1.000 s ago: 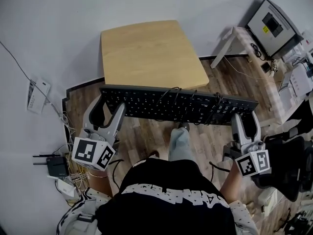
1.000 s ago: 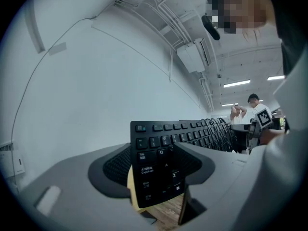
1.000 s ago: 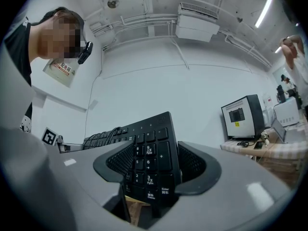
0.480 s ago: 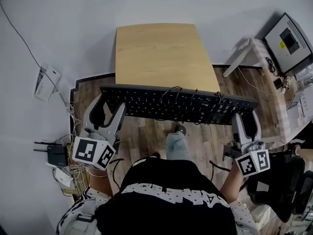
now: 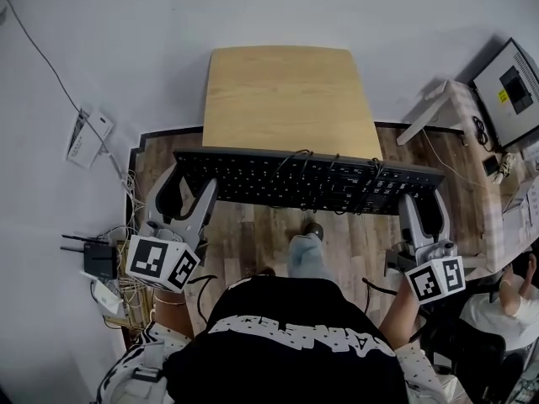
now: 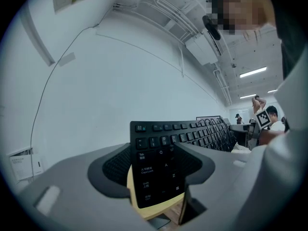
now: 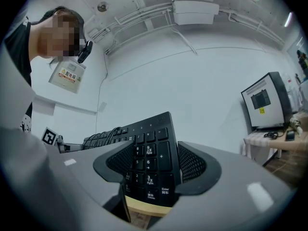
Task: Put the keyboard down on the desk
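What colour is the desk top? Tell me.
The desk top is light wood tan, plain; the head view shows it best.

**Black Keys, Pale Wood, Grey Jaws**

The keyboard [image 5: 307, 181] is black with white key legends. The desk [image 5: 289, 99] is light tan wood, and the floor [image 5: 253, 238] shows brown planks. The left gripper [image 5: 187, 188] and right gripper [image 5: 424, 204] are grey, their cubes bearing black-and-white square markers. The wall [image 5: 126, 40] is pale grey.

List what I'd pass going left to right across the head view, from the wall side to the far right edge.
white wall box → left gripper → keyboard, held off the desk with fingers clamped on each end → right gripper → monitor
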Demonstrator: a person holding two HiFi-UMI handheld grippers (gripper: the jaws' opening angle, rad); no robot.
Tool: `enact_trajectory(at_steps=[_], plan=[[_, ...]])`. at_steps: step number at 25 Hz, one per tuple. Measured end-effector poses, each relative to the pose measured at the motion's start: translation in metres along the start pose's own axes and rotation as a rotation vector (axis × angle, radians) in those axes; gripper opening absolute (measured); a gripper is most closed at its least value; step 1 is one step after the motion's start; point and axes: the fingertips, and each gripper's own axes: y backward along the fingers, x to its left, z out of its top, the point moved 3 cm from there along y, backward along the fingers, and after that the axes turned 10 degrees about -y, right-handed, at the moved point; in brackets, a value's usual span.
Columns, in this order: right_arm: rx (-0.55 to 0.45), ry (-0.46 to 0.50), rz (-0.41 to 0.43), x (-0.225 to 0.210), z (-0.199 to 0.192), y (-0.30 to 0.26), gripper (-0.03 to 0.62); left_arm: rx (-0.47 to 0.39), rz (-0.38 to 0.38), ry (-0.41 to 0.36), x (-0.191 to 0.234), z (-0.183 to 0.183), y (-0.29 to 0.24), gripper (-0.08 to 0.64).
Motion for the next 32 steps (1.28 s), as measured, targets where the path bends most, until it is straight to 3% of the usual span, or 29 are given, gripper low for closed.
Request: enact_trajectory(at_steps=[32], plan=[[0.043,-0.079,-0.115,0.012,-0.003,0.018,0.298,0.12,-0.101,-0.022,0.007,0.015,-0.009,0.265]])
